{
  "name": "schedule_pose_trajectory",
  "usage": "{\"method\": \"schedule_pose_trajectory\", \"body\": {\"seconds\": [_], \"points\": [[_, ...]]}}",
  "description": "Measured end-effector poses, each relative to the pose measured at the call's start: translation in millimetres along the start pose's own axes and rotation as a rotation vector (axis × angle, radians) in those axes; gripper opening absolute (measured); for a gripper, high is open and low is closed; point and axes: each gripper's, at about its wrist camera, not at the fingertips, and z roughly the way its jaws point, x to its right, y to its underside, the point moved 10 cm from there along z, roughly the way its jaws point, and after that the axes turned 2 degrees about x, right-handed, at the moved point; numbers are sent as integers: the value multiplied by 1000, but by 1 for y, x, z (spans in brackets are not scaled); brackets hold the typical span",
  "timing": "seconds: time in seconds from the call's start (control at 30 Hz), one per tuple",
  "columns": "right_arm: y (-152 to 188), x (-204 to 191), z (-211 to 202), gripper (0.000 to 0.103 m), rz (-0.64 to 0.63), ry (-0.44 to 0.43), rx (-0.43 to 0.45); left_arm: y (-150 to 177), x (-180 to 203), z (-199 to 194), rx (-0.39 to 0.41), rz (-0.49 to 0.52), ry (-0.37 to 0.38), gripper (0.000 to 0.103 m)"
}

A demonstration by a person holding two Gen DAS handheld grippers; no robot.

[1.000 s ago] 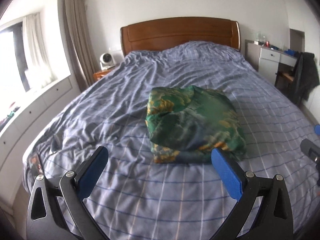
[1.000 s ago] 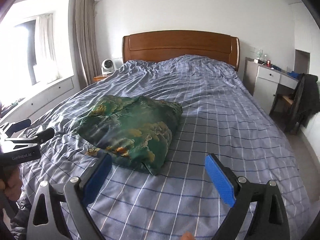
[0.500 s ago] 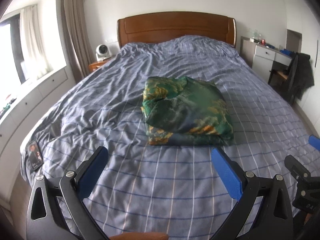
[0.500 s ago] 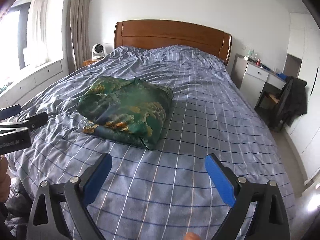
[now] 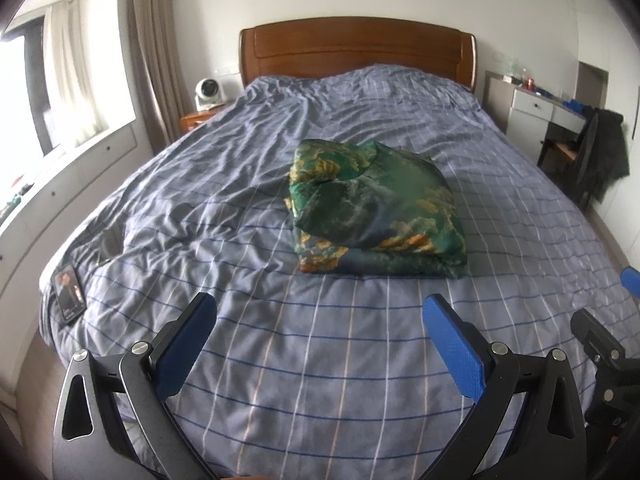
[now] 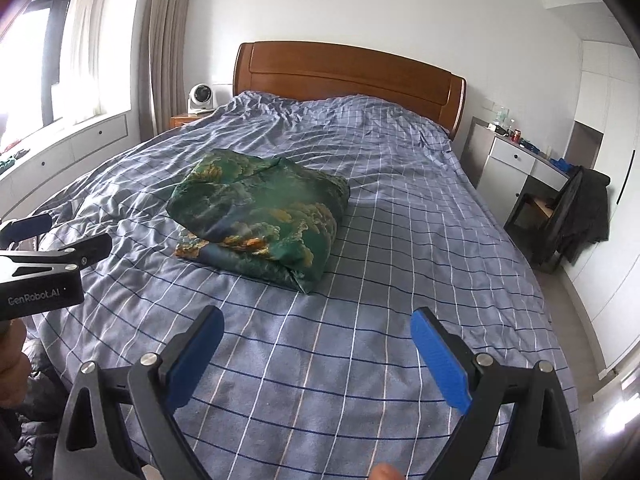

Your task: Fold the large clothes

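1. The left gripper (image 5: 320, 346) is hanging over the near end of the bed with its blue pads spread wide, gripping nothing; the right gripper (image 6: 316, 354) is doing the same, jaws wide apart and empty.
2. Both are sitting well apart from the garment (image 5: 374, 208), which is lying toward 12 o'clock from each gripper, near the middle of the bed (image 5: 320, 380).
3. Likely risk: the fabric is looking slick and puffy, so a pinch on only the top layer may be dragging that layer off and undoing the stack.
4. Another risk: a low approach could be catching the rumpled bed cover along with the garment.
5. The garment is lying as a thick, roughly square bundle, green with orange and grey print, with layered edges showing at the near side and one loose corner bulging at the far left.
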Motion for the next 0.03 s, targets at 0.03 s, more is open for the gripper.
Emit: {"method": "schedule_pose_trajectory", "body": {"seconds": [0.03], "points": [[0, 0, 0, 96, 1, -1, 0, -1, 0, -2, 7, 6, -4, 103]]}}
